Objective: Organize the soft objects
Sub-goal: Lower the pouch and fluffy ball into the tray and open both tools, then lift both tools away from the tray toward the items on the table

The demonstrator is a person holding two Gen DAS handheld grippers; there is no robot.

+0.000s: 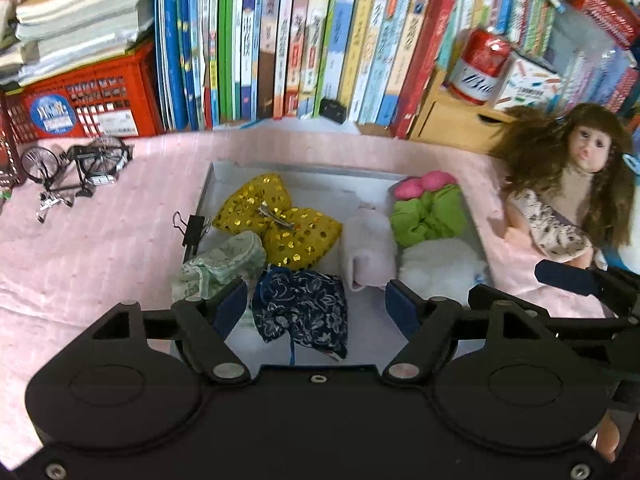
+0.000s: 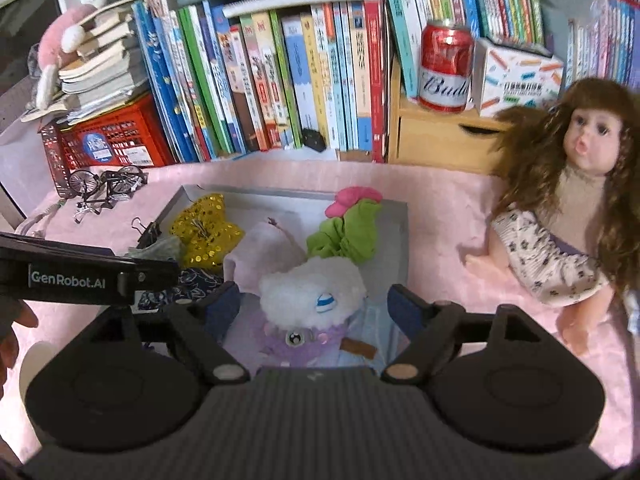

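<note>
Hovering spread apart and holding nothing, the right gripper (image 2: 316, 304) has its fingers (image 2: 224, 300) on either side of a white fluffy plush toy (image 2: 312, 292) with a lilac lower half, just below them in the near right part of the tray (image 2: 396, 232). That toy should be very light and squashy; the fur will compress, so a deep pinch across its body looks safer than nipping the fluff. The left gripper (image 1: 316, 304) is likewise open and empty, poised over a navy floral cloth (image 1: 304, 312), limp and thin, best gathered at a bunched fold. Beyond those fingers lie a pale rolled sock (image 1: 368, 256), a pale green print cloth (image 1: 220, 264), a sequinned yellow bow (image 1: 276, 224) whose metal clip is the only hard spot, and a green scrunchie (image 1: 428, 216) with pink trim. Well to the right of the tray a long-haired doll (image 2: 576, 208) sits on the pink quilted cover (image 1: 100, 240); its head may be hard plastic, though that is hard to tell from here. A binder clip (image 1: 192, 228) grips the tray's left edge. Books (image 1: 304, 40), a red crate (image 1: 92, 96), a toy bicycle (image 1: 76, 168) and a red can (image 2: 444, 68) line the back.
</note>
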